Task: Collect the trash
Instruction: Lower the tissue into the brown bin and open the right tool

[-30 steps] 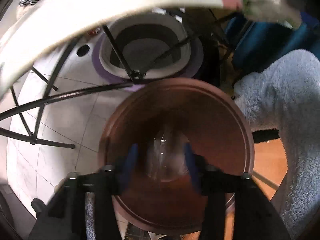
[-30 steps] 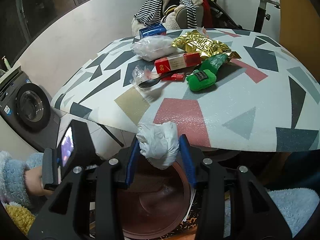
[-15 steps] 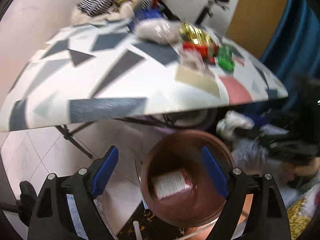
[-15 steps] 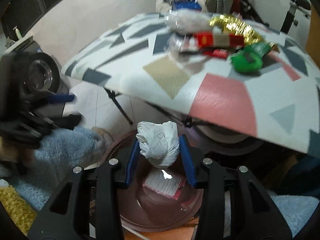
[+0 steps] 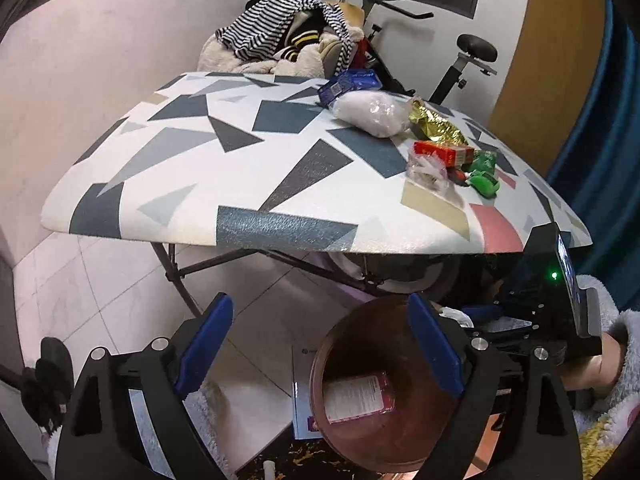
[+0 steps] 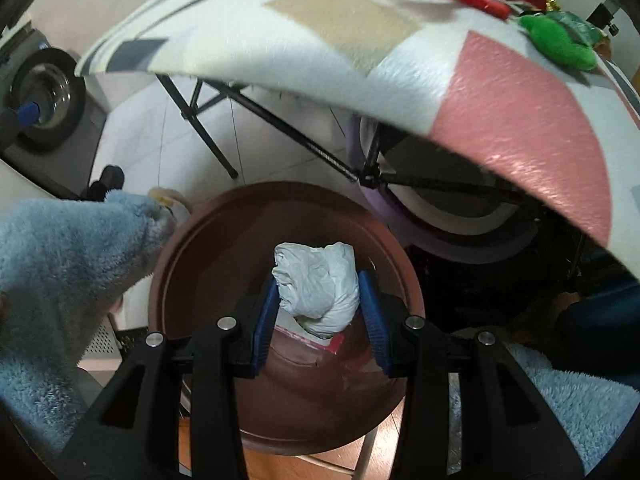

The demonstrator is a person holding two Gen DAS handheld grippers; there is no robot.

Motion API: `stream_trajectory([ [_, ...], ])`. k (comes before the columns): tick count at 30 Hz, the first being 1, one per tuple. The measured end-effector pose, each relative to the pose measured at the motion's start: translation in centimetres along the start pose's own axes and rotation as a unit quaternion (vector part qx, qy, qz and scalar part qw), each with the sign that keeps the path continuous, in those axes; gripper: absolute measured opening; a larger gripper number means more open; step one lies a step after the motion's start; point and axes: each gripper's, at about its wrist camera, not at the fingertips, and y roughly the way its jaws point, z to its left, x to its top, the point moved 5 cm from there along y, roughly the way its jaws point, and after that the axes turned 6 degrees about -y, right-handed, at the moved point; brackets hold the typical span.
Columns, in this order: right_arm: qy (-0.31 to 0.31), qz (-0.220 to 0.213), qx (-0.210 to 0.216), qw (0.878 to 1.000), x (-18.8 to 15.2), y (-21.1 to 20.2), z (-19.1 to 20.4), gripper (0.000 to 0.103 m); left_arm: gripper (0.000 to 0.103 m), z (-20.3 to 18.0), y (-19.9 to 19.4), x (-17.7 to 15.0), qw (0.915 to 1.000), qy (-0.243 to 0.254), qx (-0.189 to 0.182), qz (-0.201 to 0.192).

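A brown round bin (image 5: 420, 420) stands on the floor below the table's front edge; a flat packet with a white label (image 5: 358, 398) lies inside it. My left gripper (image 5: 320, 344) is open and empty, raised above the bin's left side. My right gripper (image 6: 318, 300) is shut on a crumpled white paper wad (image 6: 316, 284) and holds it over the bin (image 6: 192, 260). The packet (image 6: 332, 344) shows just below the wad. More trash lies on the table (image 5: 192, 168): a red box (image 5: 442, 154), a gold wrapper (image 5: 436, 128), a clear plastic wrapper (image 5: 426, 170).
A white bag (image 5: 370, 112), a blue box (image 5: 348, 82) and a green pouch (image 5: 484, 176) also lie on the table. Black folding legs (image 6: 248, 108) and a purple-rimmed basin (image 6: 460, 216) sit under it. A washing machine (image 6: 44, 100) stands left. An exercise bike (image 5: 460, 64) stands behind.
My left gripper let the packet drop into the bin, opened wide and lifted away toward the table. My right gripper carried the paper wad down over the bin.
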Motion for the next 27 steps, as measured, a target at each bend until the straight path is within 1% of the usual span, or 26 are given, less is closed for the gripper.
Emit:
stream_trajectory([
  [3,-0.009,0.014,-0.005,1.000,-0.1,0.6,0.5,0.043,0.087,0.0,0.1,-0.1,1.0000,-0.001,-0.001,0.002],
  [6,-0.018,0.016,-0.009,1.000,-0.2,0.6,0.7,0.043,0.087,0.2,0.2,-0.2,1.0000,-0.007,-0.002,0.003],
  [12,-0.008,0.021,-0.012,1.000,-0.2,0.7,0.1,0.044,0.087,0.8,0.4,0.0,0.9997,-0.021,0.006,0.006],
  [14,-0.005,0.016,-0.012,1.000,-0.2,0.4,-0.1,0.052,0.087,0.8,0.6,-0.1,0.9997,-0.021,0.010,0.009],
  [15,-0.004,0.013,-0.014,1.000,-0.1,0.3,-0.1,0.063,0.087,0.8,0.7,-0.1,0.9997,-0.020,0.010,0.011],
  [16,-0.004,0.010,-0.015,1.000,-0.1,0.2,-0.1,0.069,0.087,0.7,0.8,-0.1,0.9997,-0.018,0.011,0.012],
  [17,-0.005,0.010,-0.016,1.000,-0.1,0.2,-0.2,0.070,0.087,0.7,0.8,-0.2,0.9997,-0.016,0.011,0.012],
  [18,-0.006,0.009,-0.017,1.000,0.0,0.1,-0.2,0.074,0.087,0.6,0.8,-0.2,0.9997,-0.015,0.011,0.013],
  [19,-0.006,0.008,-0.018,1.000,-0.1,0.1,-0.2,0.081,0.087,0.6,0.8,-0.2,0.9998,-0.014,0.011,0.013],
  [21,-0.008,0.002,-0.021,1.000,0.1,-0.2,-0.2,0.088,0.087,0.6,0.7,-0.2,0.9998,-0.014,0.011,0.012],
  [25,-0.013,-0.014,-0.029,0.999,0.4,-1.2,-0.1,0.095,0.087,0.6,0.7,-0.2,0.9998,-0.014,0.011,0.012],
  [27,-0.016,-0.026,-0.032,0.999,0.6,-1.7,0.1,0.096,0.087,0.6,0.7,-0.2,0.9998,-0.014,0.011,0.012],
])
